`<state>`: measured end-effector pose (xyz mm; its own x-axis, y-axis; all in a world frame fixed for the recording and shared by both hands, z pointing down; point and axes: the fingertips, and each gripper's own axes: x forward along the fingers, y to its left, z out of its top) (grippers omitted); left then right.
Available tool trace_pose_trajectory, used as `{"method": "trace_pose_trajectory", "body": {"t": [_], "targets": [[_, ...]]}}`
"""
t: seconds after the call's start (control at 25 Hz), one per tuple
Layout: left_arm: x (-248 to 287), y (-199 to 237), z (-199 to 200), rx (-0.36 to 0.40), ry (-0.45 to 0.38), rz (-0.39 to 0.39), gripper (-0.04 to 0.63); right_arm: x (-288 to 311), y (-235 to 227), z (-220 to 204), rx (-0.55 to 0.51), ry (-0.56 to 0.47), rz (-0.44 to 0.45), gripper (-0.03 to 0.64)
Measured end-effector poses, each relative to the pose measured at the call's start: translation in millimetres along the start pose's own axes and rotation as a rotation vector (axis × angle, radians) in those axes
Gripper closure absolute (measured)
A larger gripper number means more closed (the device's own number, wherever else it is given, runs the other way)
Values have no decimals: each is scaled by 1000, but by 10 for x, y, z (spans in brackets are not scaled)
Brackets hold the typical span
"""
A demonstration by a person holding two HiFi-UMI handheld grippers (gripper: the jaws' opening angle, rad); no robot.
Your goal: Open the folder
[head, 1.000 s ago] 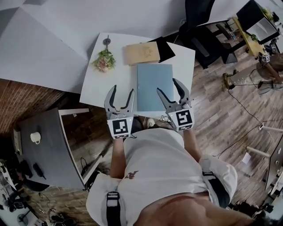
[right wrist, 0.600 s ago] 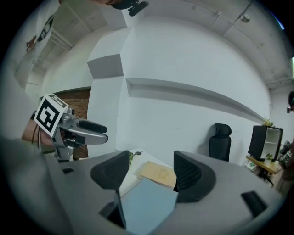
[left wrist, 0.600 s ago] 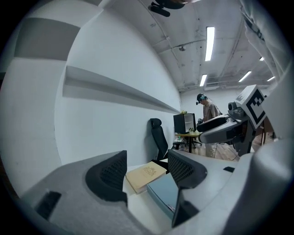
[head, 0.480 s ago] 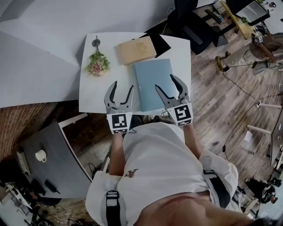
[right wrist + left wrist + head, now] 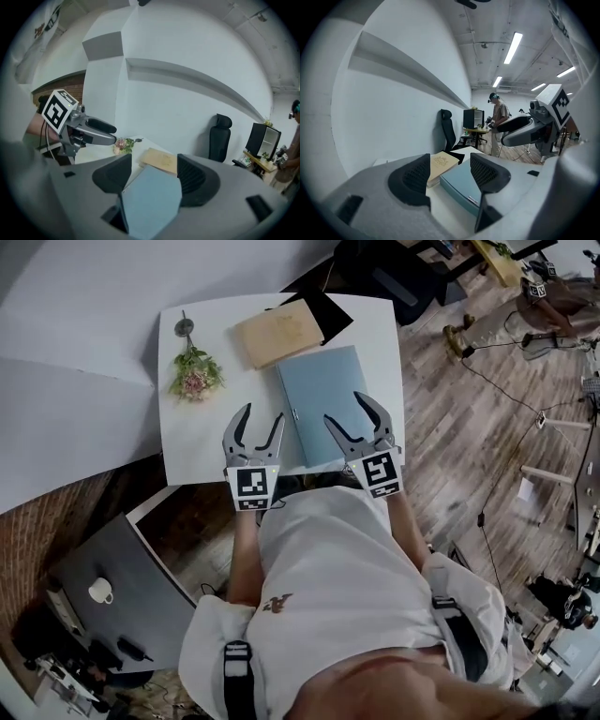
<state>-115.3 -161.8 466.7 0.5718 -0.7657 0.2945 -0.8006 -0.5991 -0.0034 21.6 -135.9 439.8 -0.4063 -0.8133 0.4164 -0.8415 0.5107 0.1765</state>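
The light blue folder point(image 5: 321, 399) lies shut and flat on the white table point(image 5: 202, 432), its near edge at the table's front. My right gripper point(image 5: 347, 411) hangs open above the folder's near right part, with nothing between its pads. In the right gripper view the folder point(image 5: 150, 206) shows below and between the jaws of my right gripper point(image 5: 154, 176). My left gripper point(image 5: 262, 418) is open over bare table just left of the folder. From the left gripper view, the folder point(image 5: 461, 185) lies ahead on the right of my left gripper point(image 5: 450, 171).
A tan book point(image 5: 278, 332) lies behind the folder, with a black flat item point(image 5: 326, 309) beside it. A small flower bunch point(image 5: 192, 376) sits at the table's left. A black office chair point(image 5: 449, 129) and a standing person point(image 5: 499, 117) are beyond the table.
Both grippers have come down and forward over the table. The right one now reaches further over the folder. Both stay open and empty.
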Motion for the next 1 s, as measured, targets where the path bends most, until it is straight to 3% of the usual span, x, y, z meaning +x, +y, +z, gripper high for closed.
{"method": "trace_pose_trajectory", "body": {"t": [0.6,1.0], "targets": [[160,-157,-747,-90,134,-130,330,48,242,-631,-129,201,-35,327],[123,-286,-1187,-119,226,-157,354,130,622,-1089,-210,304,118,347]]}}
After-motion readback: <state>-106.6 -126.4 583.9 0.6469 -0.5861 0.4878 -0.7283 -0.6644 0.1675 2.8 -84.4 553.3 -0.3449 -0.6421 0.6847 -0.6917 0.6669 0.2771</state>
